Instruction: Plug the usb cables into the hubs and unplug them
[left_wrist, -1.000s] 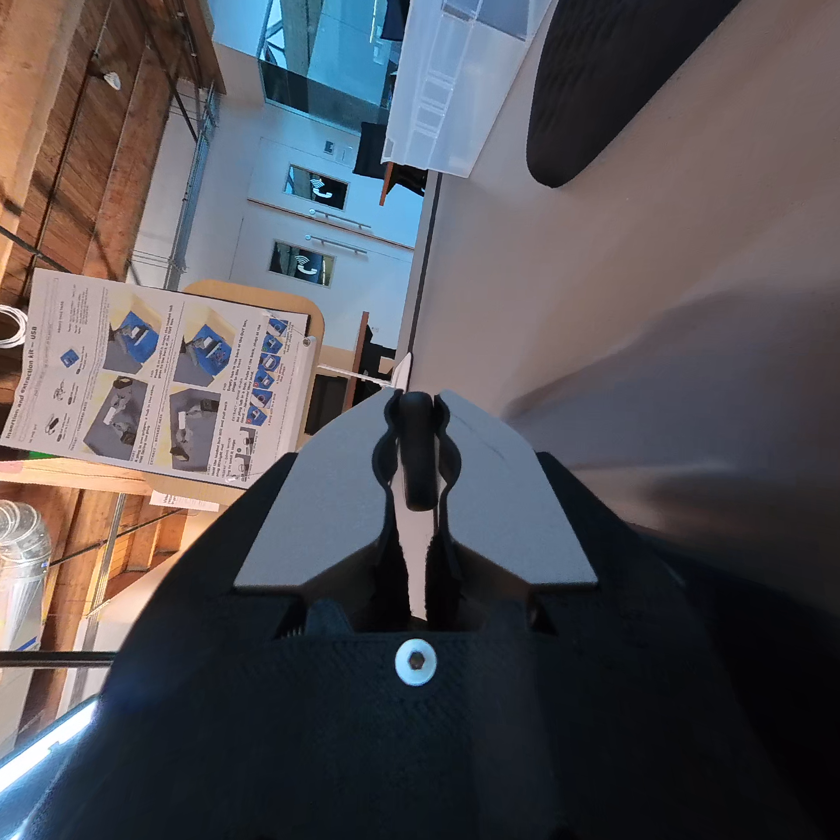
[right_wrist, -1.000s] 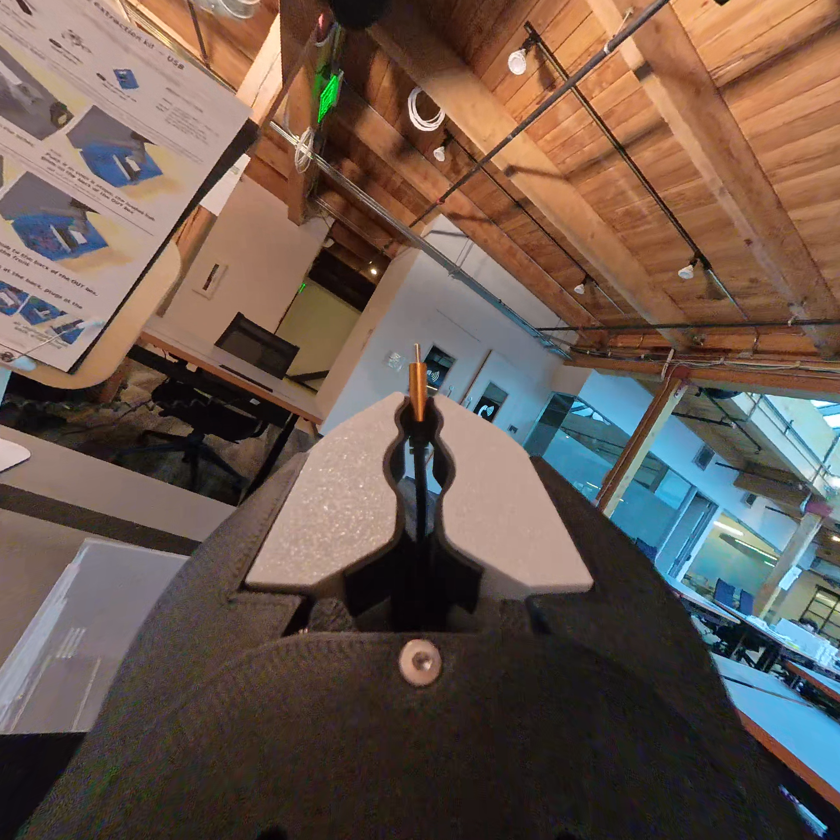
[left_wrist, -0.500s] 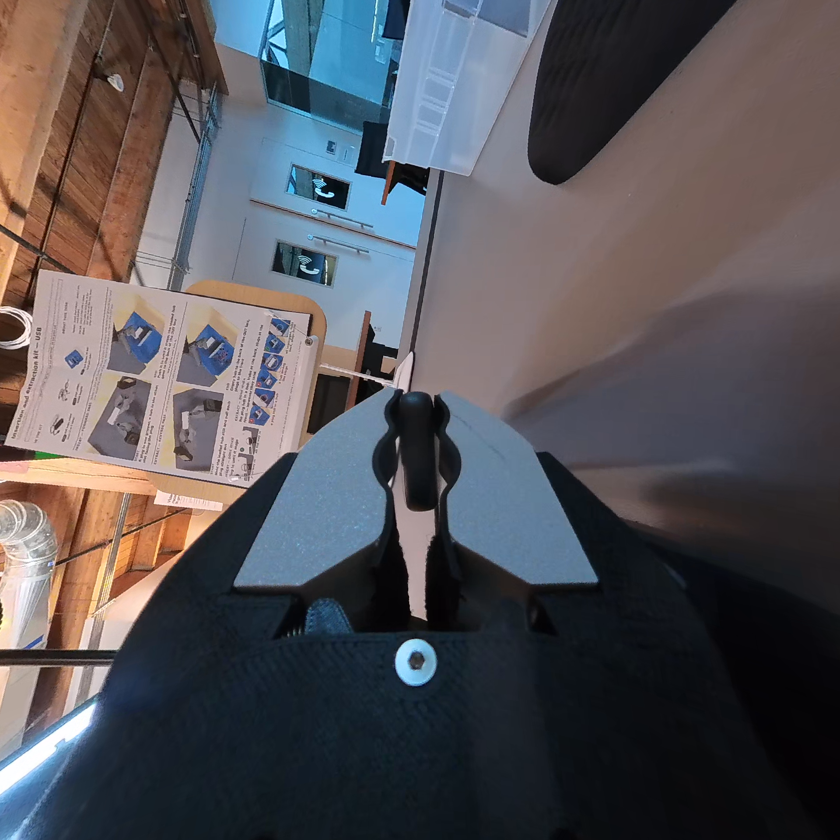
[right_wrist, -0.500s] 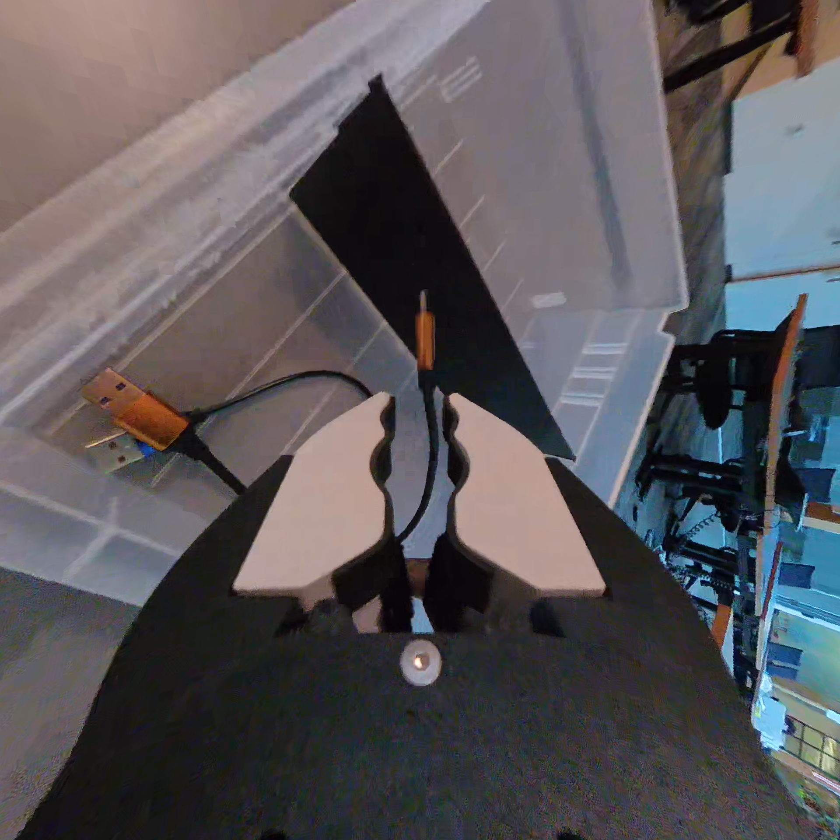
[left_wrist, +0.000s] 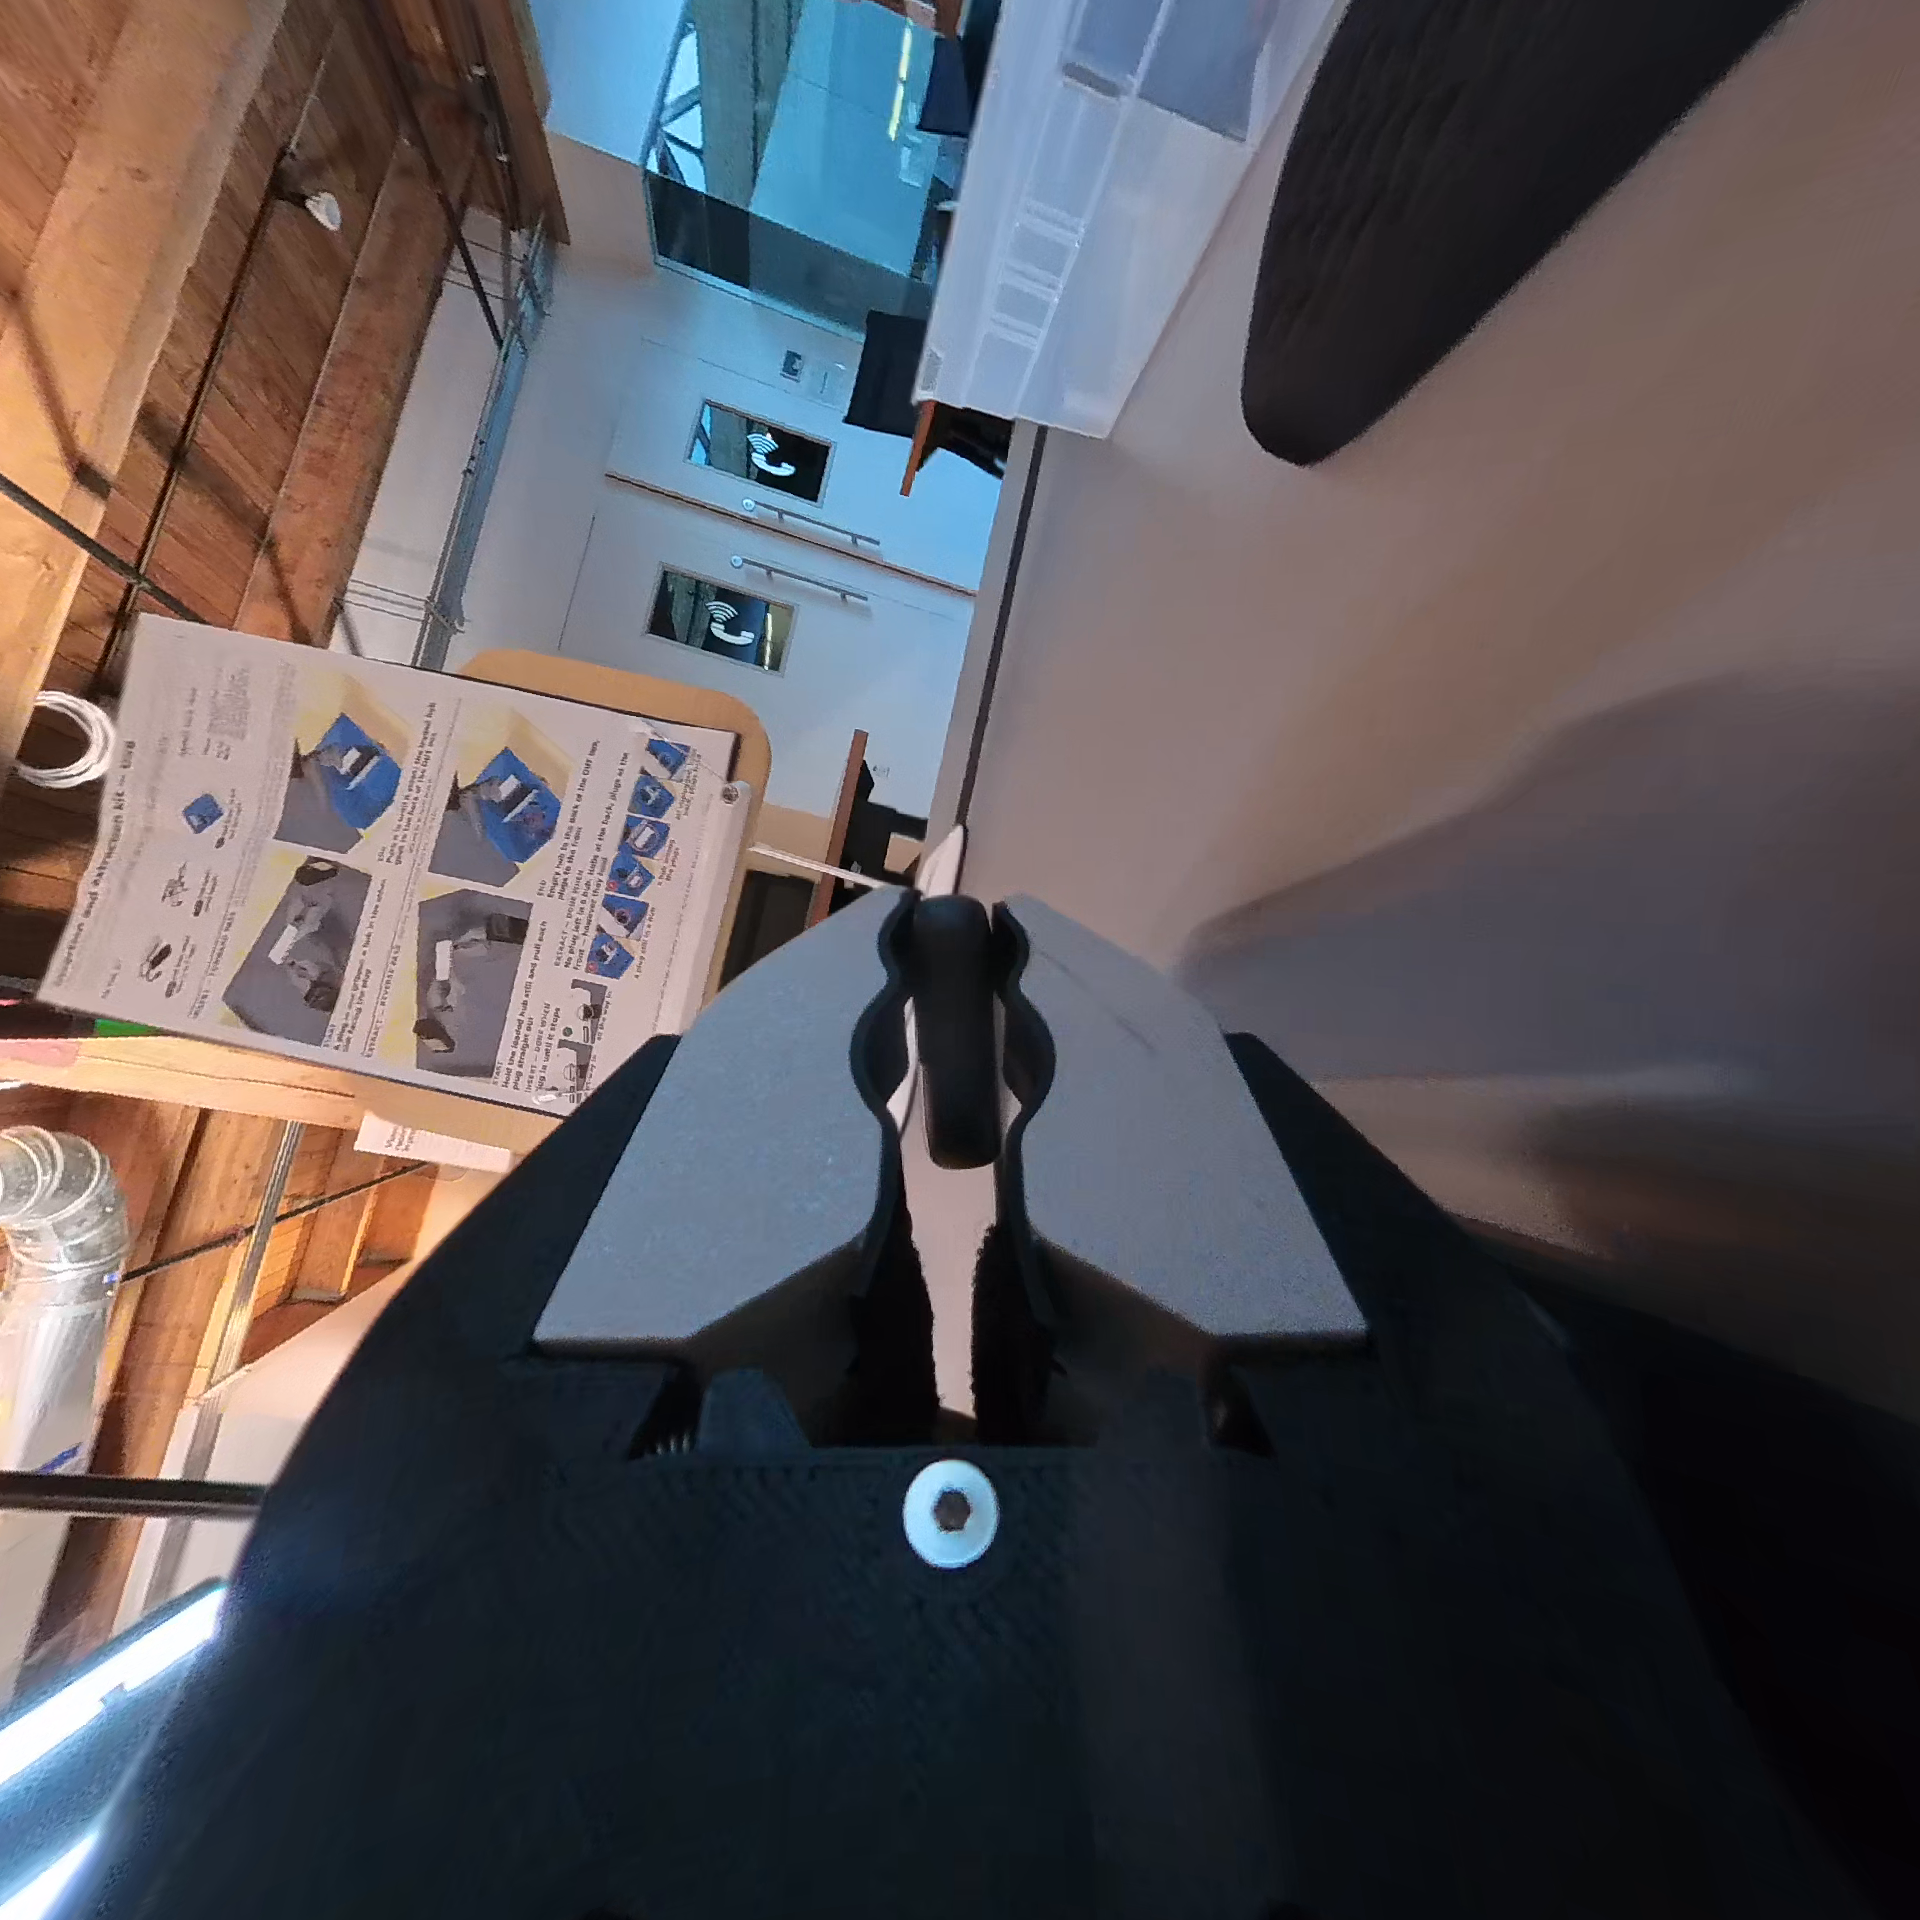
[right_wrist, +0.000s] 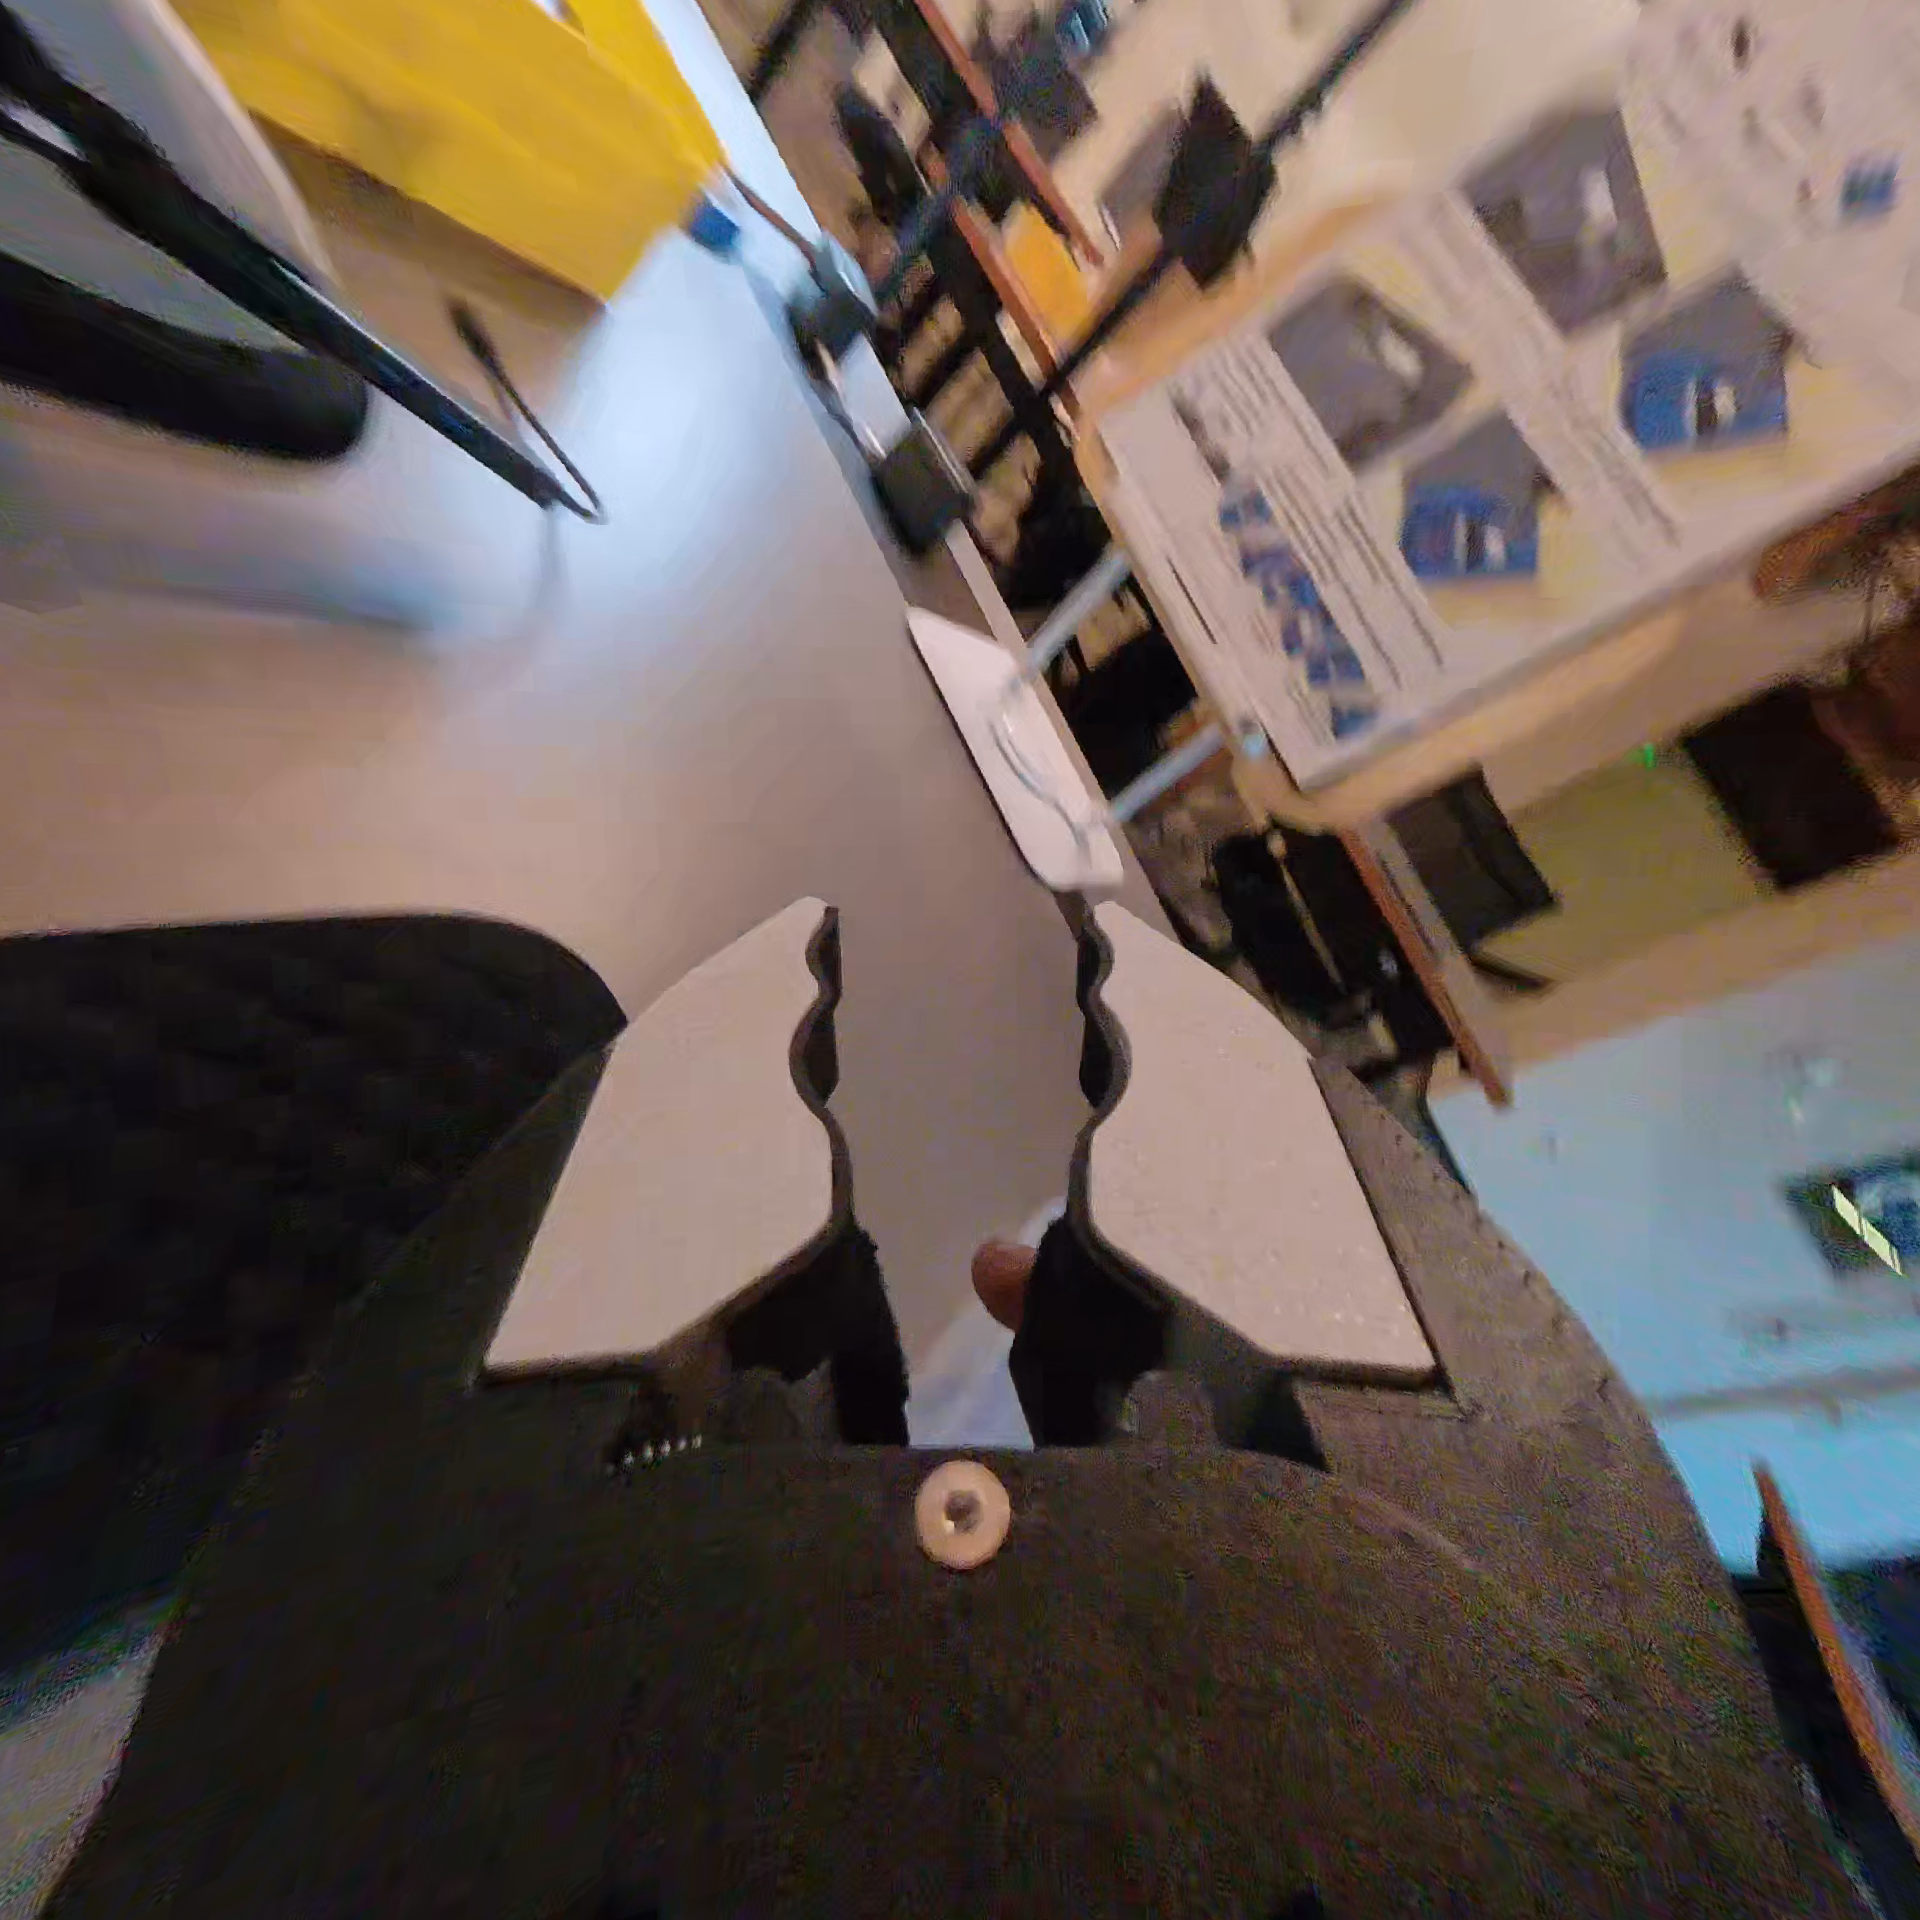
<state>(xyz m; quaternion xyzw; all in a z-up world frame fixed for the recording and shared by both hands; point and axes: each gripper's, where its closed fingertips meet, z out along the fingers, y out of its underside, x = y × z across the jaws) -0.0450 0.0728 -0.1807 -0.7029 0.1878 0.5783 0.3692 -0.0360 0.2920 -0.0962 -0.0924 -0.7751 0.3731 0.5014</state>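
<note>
My left gripper (left_wrist: 954, 914) is shut on a short black rounded piece (left_wrist: 956, 1039) that stands between the fingers; I cannot tell whether it is a hub or a plug. The left view is rolled sideways, with the tabletop (left_wrist: 1455, 727) on the right. My right gripper (right_wrist: 958, 920) is open wide and empty, above the tabletop (right_wrist: 727, 727). A fingertip (right_wrist: 1003, 1278) shows behind its jaws. No USB cable or hub shows clearly in the right wrist view, which is motion-blurred.
A black mat (left_wrist: 1475, 208) and a clear plastic bin (left_wrist: 1049, 239) lie far along the table. The mat also shows in the right wrist view (right_wrist: 260, 1143). A poster (right_wrist: 1507, 416) stands on a white base (right_wrist: 1023, 748) at the table edge. A yellow object (right_wrist: 468, 125) and thin black lines (right_wrist: 520, 416) lie beyond.
My right gripper held a thin black cable with an orange plug, moved it over the clear bin, then opened and swung away empty. The left gripper has hardly moved.
</note>
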